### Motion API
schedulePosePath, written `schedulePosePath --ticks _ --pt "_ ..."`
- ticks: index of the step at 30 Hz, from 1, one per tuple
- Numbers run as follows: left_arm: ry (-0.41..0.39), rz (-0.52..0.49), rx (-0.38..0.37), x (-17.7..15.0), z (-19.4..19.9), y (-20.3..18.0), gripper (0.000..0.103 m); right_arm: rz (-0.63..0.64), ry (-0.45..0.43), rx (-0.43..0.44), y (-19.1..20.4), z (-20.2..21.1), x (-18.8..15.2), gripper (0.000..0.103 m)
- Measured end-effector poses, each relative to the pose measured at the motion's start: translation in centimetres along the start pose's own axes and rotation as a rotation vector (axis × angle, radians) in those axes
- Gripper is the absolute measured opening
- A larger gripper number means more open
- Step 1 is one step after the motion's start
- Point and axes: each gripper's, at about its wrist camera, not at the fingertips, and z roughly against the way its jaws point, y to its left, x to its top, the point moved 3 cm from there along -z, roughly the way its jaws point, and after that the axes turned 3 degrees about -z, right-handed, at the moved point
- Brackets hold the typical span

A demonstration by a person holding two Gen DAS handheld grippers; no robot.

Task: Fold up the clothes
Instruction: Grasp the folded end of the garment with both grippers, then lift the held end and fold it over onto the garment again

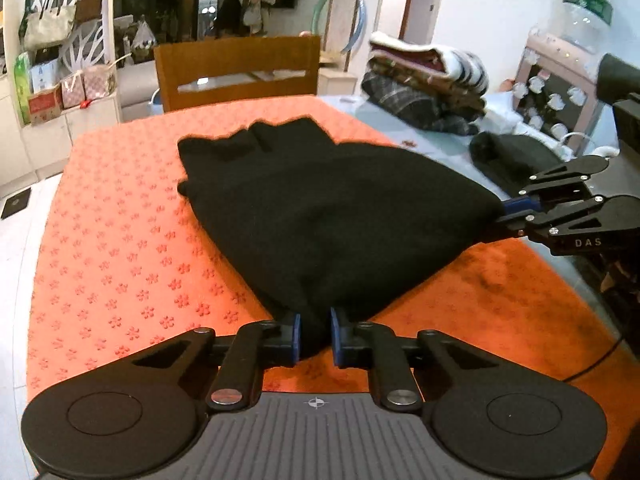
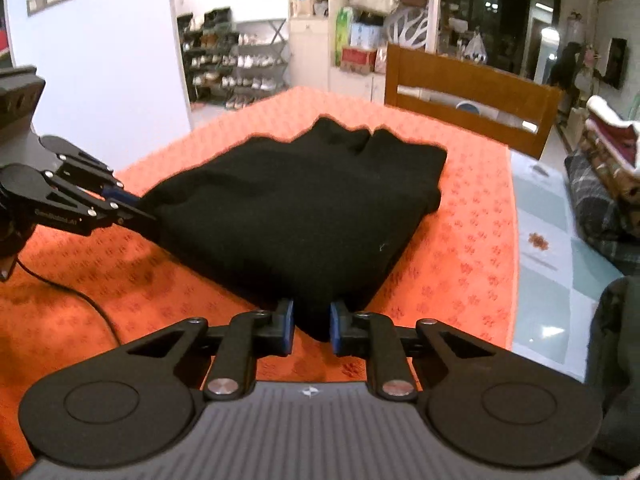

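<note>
On the embossed orange mat, both grippers pinch soft black garment corners.

read "das" in pale capitals on the black side plate of the right gripper, seen from the left wrist view. made out a small pale line of lettering on the side of the left gripper in the right wrist view, too blurred to spell. saw a green label on a clear water bottle, print unreadable.
</note>
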Motion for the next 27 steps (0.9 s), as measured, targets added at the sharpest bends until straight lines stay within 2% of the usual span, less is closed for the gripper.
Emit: schedulePosePath --ticks 6,14,20,27 --pt "-0.021 -0.006 -0.049 -0.5 5.3 -2.4 0.017 -0.01 0.0 0.039 1.9 5.8 0.0 0.02" --pt "0.012 -0.011 -0.115 -2.9 11.8 -6.0 0.017 -0.031 0.086 0.113 5.8 12.6 -2.6 0.02" --pt "-0.011 0.011 -0.1 -1.5 12.1 -5.6 0.016 -0.031 0.074 0.101 6.2 13.6 -1.8 0.02" --pt "-0.059 0.099 -0.069 2.8 9.9 -2.8 0.016 -0.104 -0.001 0.107 3.1 13.1 2.5 0.022"
